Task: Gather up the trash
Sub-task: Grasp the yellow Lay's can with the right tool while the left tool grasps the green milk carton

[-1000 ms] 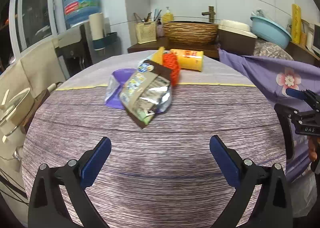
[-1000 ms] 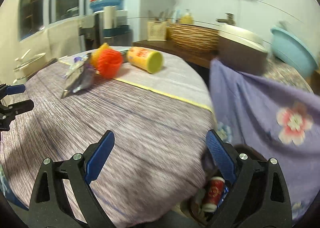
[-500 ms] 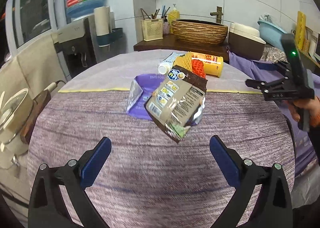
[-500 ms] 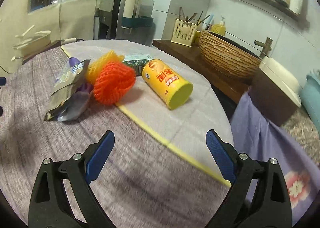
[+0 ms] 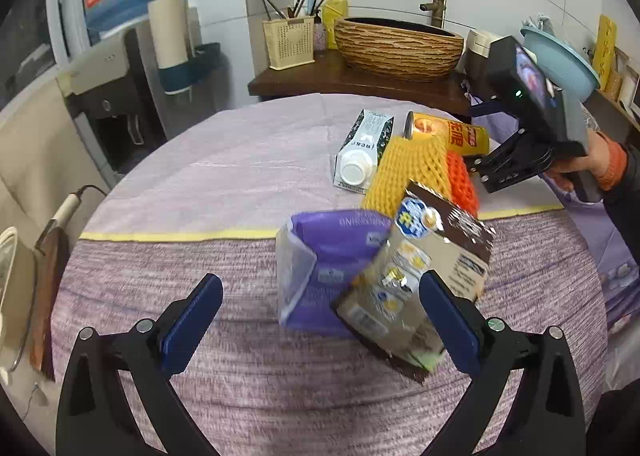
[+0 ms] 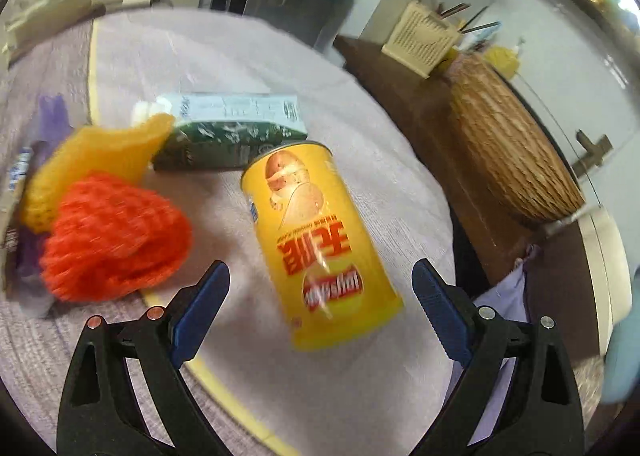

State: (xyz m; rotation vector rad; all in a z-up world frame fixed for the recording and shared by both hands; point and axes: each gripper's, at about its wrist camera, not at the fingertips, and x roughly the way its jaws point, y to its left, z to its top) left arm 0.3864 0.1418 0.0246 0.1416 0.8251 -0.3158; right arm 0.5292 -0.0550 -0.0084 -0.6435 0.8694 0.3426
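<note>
From the left wrist view, our left gripper [image 5: 320, 314] hovers low over the round table [image 5: 224, 175] with its jaws wide apart, holding nothing; the purple pouch [image 5: 320, 280] and the brown snack bag [image 5: 416, 288] leaning on it sit just ahead between the fingers. Behind them lie the yellow foam net [image 5: 408, 167], the orange foam net [image 5: 462, 181], the milk carton [image 5: 364, 151] and the yellow chip can [image 5: 456, 133], all bunched together, with our right gripper's body at the far right. From the right wrist view, our right gripper [image 6: 320, 296] also stands open and empty, and the chip can lies on its side with its near end between the fingers. We judge we should centre on the can's width, lower until both pads flank it, then close gently, since it may roll.
</note>
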